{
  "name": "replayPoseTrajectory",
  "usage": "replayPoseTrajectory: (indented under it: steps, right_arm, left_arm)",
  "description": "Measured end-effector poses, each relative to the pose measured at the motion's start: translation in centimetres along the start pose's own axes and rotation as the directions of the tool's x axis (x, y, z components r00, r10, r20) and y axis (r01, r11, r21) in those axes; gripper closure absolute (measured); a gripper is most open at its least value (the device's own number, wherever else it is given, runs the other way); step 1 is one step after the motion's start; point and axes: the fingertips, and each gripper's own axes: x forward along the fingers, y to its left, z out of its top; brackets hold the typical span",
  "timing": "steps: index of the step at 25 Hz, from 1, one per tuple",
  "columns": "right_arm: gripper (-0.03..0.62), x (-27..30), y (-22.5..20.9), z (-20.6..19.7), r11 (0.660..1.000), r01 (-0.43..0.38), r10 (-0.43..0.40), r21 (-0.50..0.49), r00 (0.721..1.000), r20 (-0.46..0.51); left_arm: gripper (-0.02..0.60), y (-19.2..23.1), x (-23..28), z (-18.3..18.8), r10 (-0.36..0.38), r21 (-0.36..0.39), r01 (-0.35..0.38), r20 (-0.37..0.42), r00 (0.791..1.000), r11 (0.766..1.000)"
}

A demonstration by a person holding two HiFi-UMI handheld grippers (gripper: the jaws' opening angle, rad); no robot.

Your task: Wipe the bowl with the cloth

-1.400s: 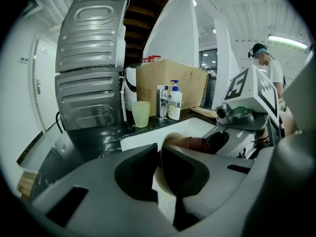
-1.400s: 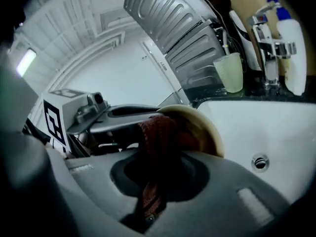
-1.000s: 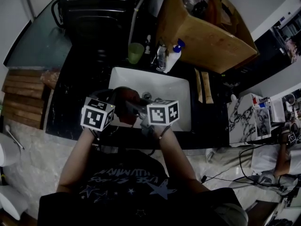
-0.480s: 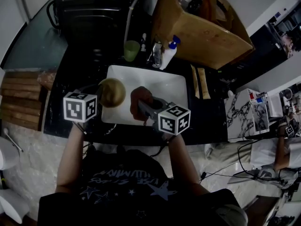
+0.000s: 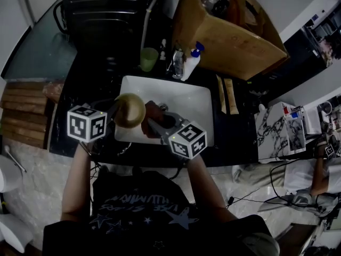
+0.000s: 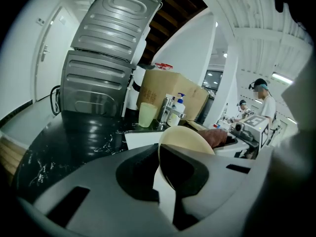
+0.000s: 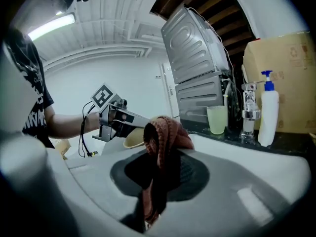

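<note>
A tan bowl (image 5: 129, 111) is tilted on its side over the left part of the white sink (image 5: 186, 97), with its outside toward the head camera. My left gripper (image 5: 114, 113) is shut on its rim; in the left gripper view the cream rim (image 6: 183, 141) stands up between the jaws (image 6: 165, 179). My right gripper (image 5: 154, 122) is shut on a reddish-brown cloth (image 5: 153, 111), which hangs bunched from the jaws (image 7: 153, 181) in the right gripper view (image 7: 165, 132). The cloth sits right beside the bowl (image 7: 132, 140); whether they touch is unclear.
Behind the sink stand a green cup (image 5: 149, 58), a chrome tap (image 5: 177, 63) and a white bottle with a blue pump (image 5: 193, 61). A cardboard box (image 5: 229, 33) lies at the back right, a grey appliance (image 5: 106, 7) at the back left. Black countertop (image 5: 80, 89) surrounds the sink.
The grippers first parted, with the bowl lifted to the left. Since then the right gripper has brought the cloth back left, close to the bowl.
</note>
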Motion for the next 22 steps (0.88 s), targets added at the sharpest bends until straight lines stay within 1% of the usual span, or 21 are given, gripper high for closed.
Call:
replayPoseTrajectory:
  steps: [3,5,8,10,11,12,14,15,16,17,19,22]
  right_arm:
    - [0.537,-0.1,0.0,0.5,0.998,-0.048,0.049,-0.037,0.999,0.016]
    - [0.537,0.0,0.3,0.6,0.994,-0.088,0.089,-0.06,0.996,0.019]
    - [0.537,0.3,1.3,1.0,0.982,-0.157,0.161,-0.101,0.987,0.029]
    - [0.537,0.5,2.1,1.5,0.97,-0.203,0.21,-0.134,0.977,0.041]
    - [0.537,0.6,2.5,1.8,0.962,-0.225,0.234,-0.152,0.971,0.043]
    - [0.537,0.7,3.0,1.9,0.953,-0.247,0.257,-0.174,0.965,0.041]
    - [0.537,1.0,4.1,2.1,0.93,-0.292,0.305,-0.224,0.952,0.025]
    - [0.537,1.2,4.8,2.1,0.916,-0.313,0.326,-0.252,0.945,0.013]
    - [0.537,1.5,5.4,2.1,0.902,-0.328,0.342,-0.281,0.94,0.002]
    - [0.537,1.8,6.0,2.2,0.89,-0.339,0.355,-0.306,0.935,-0.006]
    - [0.537,2.3,7.2,2.6,0.871,-0.355,0.377,-0.34,0.926,-0.001]
    - [0.537,2.7,8.5,3.5,0.859,-0.367,0.404,-0.358,0.914,0.032]
  left_arm:
    - [0.563,-0.9,-0.2,-0.1,-0.073,0.058,0.075,-0.025,0.997,0.996]
    - [0.563,-1.5,-0.4,-0.2,-0.13,0.091,0.134,-0.049,0.99,0.987]
    - [0.563,-2.5,-1.3,-0.3,-0.236,0.128,0.246,-0.085,0.968,0.961]
    - [0.563,-3.2,-2.0,-0.2,-0.316,0.14,0.33,-0.112,0.942,0.934]
    - [0.563,-3.6,-2.4,-0.3,-0.356,0.139,0.372,-0.131,0.925,0.918]
    - [0.563,-4.1,-2.8,-0.5,-0.397,0.135,0.417,-0.153,0.905,0.899]
    - [0.563,-5.6,-3.7,-0.5,-0.485,0.125,0.511,-0.188,0.854,0.851]
    - [0.563,-6.4,-4.1,-0.3,-0.525,0.119,0.55,-0.19,0.83,0.827]
    - [0.563,-7.1,-4.4,0.0,-0.556,0.113,0.579,-0.181,0.811,0.808]
    - [0.563,-7.7,-4.6,0.5,-0.58,0.107,0.599,-0.162,0.798,0.794]
    - [0.563,-8.5,-4.8,1.6,-0.621,0.086,0.63,-0.107,0.776,0.772]
    - [0.563,-9.0,-4.9,3.3,-0.668,0.042,0.667,-0.004,0.744,0.744]
